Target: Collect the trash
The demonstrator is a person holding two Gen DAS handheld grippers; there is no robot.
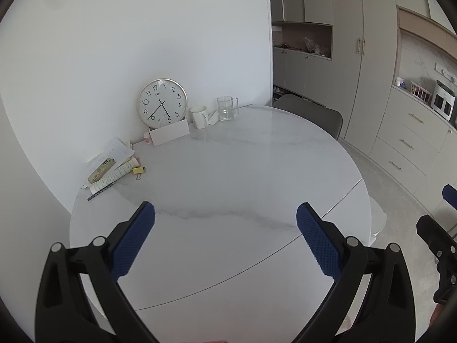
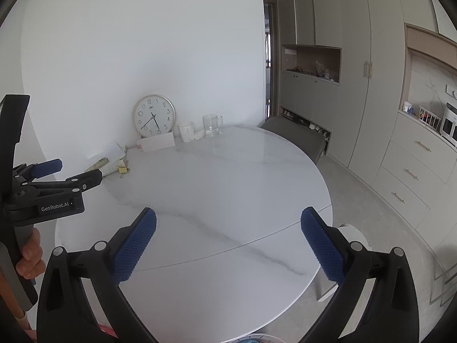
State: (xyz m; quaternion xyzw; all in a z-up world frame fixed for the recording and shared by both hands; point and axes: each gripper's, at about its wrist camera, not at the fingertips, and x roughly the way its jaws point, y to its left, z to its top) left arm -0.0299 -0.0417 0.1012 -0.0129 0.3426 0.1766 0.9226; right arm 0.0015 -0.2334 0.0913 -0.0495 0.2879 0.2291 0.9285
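Left gripper (image 1: 225,238) wide apart, nothing between its fingers, above the round white table (image 1: 228,171); right gripper (image 2: 228,243) also spread wide and holding nothing; no obvious trash in view; papers (image 1: 114,160) with a phone (image 1: 100,170) on top lie at the far left edge by the wall; clock (image 1: 162,103), mug (image 1: 199,116) and glass jug (image 1: 227,108) stand at the back.

right claw (image 1: 445,228) cropped, papers (image 1: 114,168) illegible
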